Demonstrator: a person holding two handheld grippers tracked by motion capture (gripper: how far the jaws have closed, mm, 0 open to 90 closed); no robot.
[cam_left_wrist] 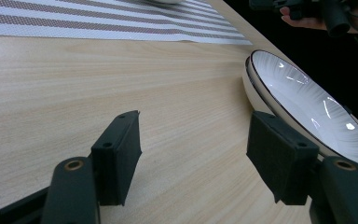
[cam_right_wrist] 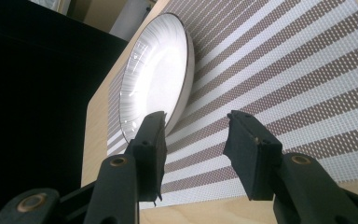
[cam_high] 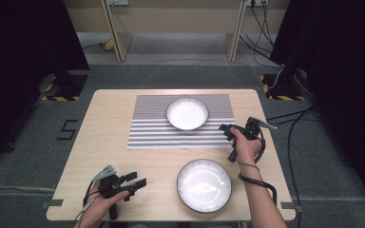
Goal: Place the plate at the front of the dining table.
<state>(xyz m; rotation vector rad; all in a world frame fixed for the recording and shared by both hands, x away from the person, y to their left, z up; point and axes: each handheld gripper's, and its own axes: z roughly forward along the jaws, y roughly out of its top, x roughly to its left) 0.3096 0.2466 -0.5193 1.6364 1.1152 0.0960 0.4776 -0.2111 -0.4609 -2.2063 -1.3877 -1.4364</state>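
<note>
Near table edge, at 6 o'clock: white ribbed ceramic plate (cam_high: 204, 185). Second white dish (cam_high: 187, 113) sits on striped mat (cam_high: 147, 128), 12 o'clock. Likely stiff, glazed, slippery, breakable; grip rims. Right gripper (cam_high: 229, 134) and left gripper (cam_high: 140, 180) spread, empty.

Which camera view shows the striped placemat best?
The high view: the whole striped placemat lies there, with a white bowl on it. The right gripper view gives a close, tilted part of it; the left gripper view gives a far strip.
</note>
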